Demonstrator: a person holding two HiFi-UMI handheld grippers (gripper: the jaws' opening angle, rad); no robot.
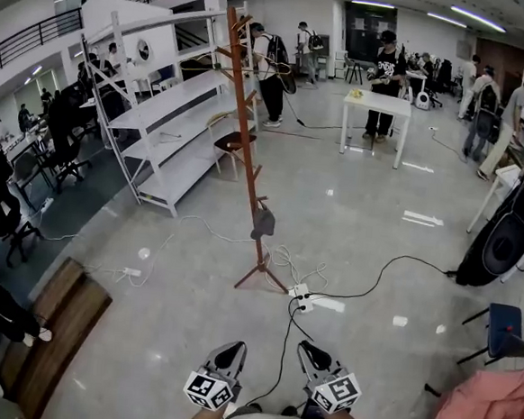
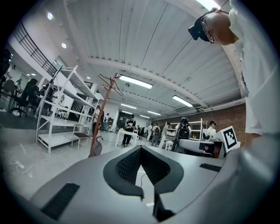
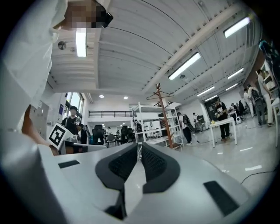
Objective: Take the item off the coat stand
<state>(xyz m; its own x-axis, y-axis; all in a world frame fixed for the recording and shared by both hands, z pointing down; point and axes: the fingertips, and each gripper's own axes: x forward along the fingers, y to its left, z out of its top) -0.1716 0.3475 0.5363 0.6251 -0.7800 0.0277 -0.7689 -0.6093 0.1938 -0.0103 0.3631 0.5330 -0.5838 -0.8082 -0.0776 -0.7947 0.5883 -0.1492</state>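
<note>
The glossy hall floor (image 1: 377, 240) lay open between the person and the coat stand (image 1: 247, 131), which stood well away at the middle of the scene, just right of a white shelving rack (image 1: 175, 107). The stand rose on a splayed foot so its pegs could carry things at several heights. The task's thing, a dark item (image 1: 263, 220) that may have been a cap, hung from a low peg near the foot, within reach once someone stood beside it. A power strip (image 1: 302, 298) and its cables trailed across the floor between the person and the stand, probably something to step around. The left gripper (image 1: 235, 347) and right gripper (image 1: 308, 348) were held close to the person's body, pointing toward the stand. Both had their jaws closed on nothing, a carrying posture rather than a reach.
</note>
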